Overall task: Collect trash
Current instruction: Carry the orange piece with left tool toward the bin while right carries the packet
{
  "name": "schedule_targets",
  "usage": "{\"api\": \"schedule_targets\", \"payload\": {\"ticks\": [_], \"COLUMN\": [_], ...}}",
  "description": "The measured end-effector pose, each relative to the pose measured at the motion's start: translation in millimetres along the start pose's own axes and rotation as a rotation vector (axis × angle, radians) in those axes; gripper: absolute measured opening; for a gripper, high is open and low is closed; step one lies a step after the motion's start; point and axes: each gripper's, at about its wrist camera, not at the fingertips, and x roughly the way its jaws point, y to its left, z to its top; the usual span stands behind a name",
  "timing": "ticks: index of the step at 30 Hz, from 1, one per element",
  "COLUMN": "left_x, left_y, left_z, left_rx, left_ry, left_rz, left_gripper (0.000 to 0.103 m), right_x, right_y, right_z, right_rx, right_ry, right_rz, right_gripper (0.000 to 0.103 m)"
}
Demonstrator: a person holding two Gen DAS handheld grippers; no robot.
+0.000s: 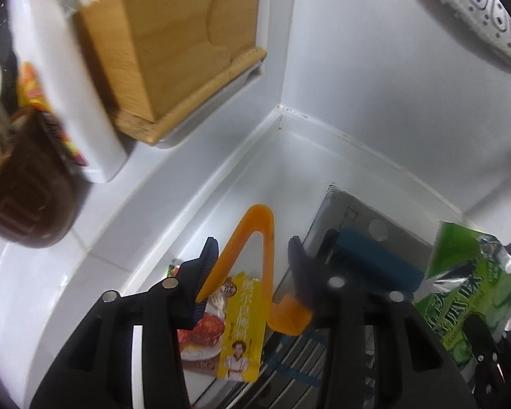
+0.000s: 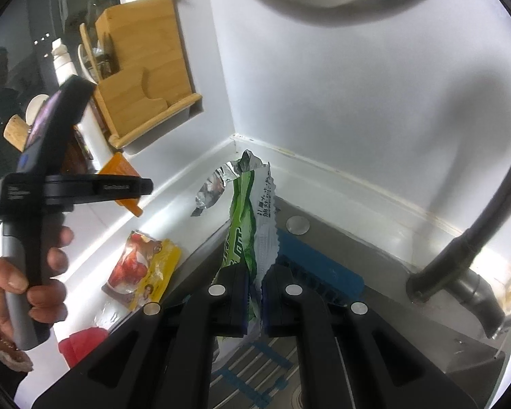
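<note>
Two grippers hang over the sink corner: the right gripper (image 2: 254,293) is pinched tight on a green wrapper (image 2: 247,225) standing upright between its pads, while the left gripper (image 1: 252,266), half spread, clamps an orange V-shaped clip (image 1: 255,235). A yellow sauce packet (image 2: 143,269) lies flat on the white counter (image 2: 85,225) just left of the sink edge, below the left gripper, the walls close behind.
</note>
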Motion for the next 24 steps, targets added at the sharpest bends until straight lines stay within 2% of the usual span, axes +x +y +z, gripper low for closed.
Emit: {"api": "schedule_targets", "payload": {"ticks": [8,24], "left_x": [-47.7,-162.7], "left_y": [8.2,45.9], "left_z": [-18.6,-86.7], "left_rx": [-0.016,0.018], "left_ry": [-0.051,-0.158], "left_rz": [-0.006,0.032], "left_gripper": [0.044,0.044], "right_x": [-28.1,-112.4], "right_y": [9.6,53.4], "right_z": [-3.0,-20.5], "right_rx": [-0.003,-0.035], "right_ry": [-0.028,-0.128], "right_rz": [-0.007,0.003], "right_gripper": [0.005,0.005]}}
